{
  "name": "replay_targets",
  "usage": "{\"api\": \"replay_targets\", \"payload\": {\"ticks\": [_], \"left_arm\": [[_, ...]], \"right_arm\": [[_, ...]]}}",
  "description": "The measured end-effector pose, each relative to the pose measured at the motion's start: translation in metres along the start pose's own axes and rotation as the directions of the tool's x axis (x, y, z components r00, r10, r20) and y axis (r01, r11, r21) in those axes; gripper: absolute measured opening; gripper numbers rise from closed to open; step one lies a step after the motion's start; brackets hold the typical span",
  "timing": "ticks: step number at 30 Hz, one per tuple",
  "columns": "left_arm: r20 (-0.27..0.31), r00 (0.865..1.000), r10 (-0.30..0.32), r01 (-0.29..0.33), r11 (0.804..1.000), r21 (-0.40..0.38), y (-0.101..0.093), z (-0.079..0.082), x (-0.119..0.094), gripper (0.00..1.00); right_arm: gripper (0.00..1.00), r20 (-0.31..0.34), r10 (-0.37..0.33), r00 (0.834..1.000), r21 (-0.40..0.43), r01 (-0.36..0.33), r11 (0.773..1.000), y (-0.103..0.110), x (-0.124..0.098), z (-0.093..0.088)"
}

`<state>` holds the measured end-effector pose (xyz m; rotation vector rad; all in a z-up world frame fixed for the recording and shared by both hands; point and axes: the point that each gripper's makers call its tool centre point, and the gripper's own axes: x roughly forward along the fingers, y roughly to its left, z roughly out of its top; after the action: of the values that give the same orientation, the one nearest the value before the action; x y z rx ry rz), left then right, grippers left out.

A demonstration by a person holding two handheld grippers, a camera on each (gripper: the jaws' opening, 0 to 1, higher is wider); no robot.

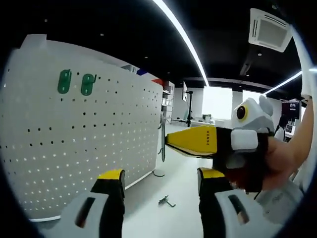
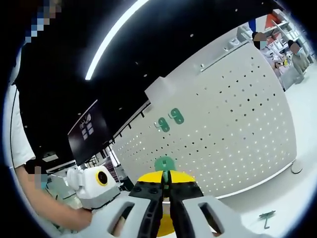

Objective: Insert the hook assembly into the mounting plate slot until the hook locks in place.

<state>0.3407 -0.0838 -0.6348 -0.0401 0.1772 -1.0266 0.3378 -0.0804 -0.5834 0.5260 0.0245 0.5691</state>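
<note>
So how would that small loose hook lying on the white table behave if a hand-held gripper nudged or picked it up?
The small dark metal hook looks thin and wiry, so probably light and stiff. Lying flat on the smooth white table, it would likely slide or spin rather than roll. Its slim profile may make it hard to pinch between the left hand-held gripper's broad yellow-tipped jaws.

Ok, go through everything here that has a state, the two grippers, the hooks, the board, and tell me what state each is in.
Left gripper: open, holding nothing.
Right gripper: shut on green hook.
Two green hooks: mounted side by side on the board.
Pegboard: standing upright on the white table.
Loose hook: lying on the table, not mounted.
</note>
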Motion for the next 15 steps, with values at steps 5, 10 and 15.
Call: {"api": "replay_targets", "payload": {"ticks": [5, 10, 15], "left_arm": [[-0.047, 0.999, 0.006, -0.006, 1.0, -0.007, -0.001, -0.012, 0.001, 0.8], [-0.057, 0.998, -0.001, 0.001, 1.0, -0.002, -0.002, -0.015, 0.001, 0.82], [-0.052, 0.999, 0.005, -0.005, 1.0, 0.004, 0.0, -0.014, -0.001, 0.79]], "right_arm": [[0.0, -0.002, 0.0, 1.0, 0.006, 0.0, 1.0, 0.0, -0.001, 0.0], [0.0, -0.002, -0.001, 1.0, 0.009, 0.001, 1.0, -0.001, -0.001, -0.001], [0.0, -0.006, 0.002, 1.0, -0.005, -0.002, 1.0, 0.0, -0.001, 0.001]]}}
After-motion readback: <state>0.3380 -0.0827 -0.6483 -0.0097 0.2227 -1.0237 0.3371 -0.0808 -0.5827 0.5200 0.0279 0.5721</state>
